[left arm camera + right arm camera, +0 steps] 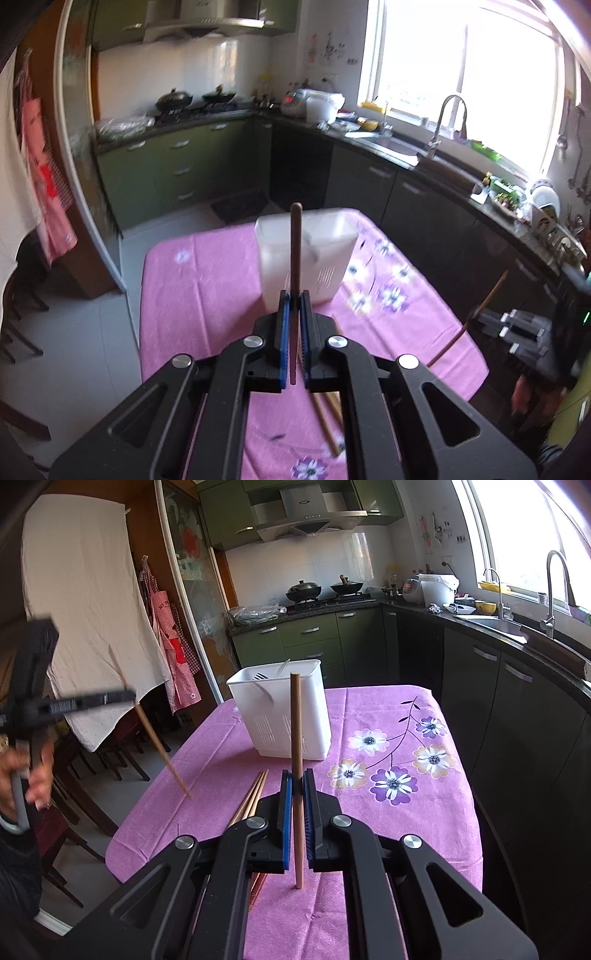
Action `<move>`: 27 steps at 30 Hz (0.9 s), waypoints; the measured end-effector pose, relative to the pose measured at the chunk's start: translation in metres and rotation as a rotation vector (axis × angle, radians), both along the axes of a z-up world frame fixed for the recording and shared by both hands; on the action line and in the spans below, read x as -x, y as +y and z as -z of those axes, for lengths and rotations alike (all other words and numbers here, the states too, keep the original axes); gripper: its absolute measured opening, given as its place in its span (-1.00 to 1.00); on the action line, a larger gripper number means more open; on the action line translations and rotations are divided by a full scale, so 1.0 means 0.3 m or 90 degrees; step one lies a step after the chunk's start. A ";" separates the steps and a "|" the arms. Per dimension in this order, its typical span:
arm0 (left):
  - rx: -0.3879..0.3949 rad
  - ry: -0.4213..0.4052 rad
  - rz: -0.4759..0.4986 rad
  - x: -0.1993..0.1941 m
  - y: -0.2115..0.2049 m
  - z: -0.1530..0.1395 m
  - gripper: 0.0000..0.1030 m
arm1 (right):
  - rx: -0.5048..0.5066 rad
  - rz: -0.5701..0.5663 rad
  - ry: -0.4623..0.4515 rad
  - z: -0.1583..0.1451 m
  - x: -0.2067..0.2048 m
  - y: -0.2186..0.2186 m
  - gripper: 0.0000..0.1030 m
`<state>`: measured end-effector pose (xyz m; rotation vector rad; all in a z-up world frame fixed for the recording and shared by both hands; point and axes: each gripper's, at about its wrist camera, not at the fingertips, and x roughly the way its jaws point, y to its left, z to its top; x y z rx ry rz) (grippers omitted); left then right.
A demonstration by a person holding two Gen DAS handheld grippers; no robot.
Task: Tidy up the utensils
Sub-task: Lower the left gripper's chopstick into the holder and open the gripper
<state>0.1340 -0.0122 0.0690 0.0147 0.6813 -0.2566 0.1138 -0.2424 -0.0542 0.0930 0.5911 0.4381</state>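
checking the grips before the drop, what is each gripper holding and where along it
Each holds one chopstick. The left gripper pinches a dark chopstick around its middle. The right gripper pinches a lighter chopstick near its middle too.

Left gripper (294, 295) tilted downward, jaws clamped — right gripper (297, 775) likewise, jaws pinched tight

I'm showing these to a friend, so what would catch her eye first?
Each hand-held gripper is shut on one upright chopstick: the left on a dark one, the right on a lighter one. Behind them a white holder stands on the pink floral cloth, with spare chopsticks lying loose.
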 end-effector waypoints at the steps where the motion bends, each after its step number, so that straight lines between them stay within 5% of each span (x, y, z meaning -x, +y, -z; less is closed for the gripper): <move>1: 0.001 -0.012 0.004 -0.016 -0.015 -0.037 -0.90 | 0.000 0.000 0.000 0.000 0.000 0.000 -0.87; 12: -0.003 -0.126 -0.029 -0.255 -0.093 -0.287 -0.90 | -0.009 0.002 0.007 0.010 -0.020 -0.028 -0.87; 27: -0.027 0.016 -0.036 -0.505 -0.095 0.015 -0.86 | -0.022 -0.015 0.017 -0.025 -0.084 -0.027 -0.87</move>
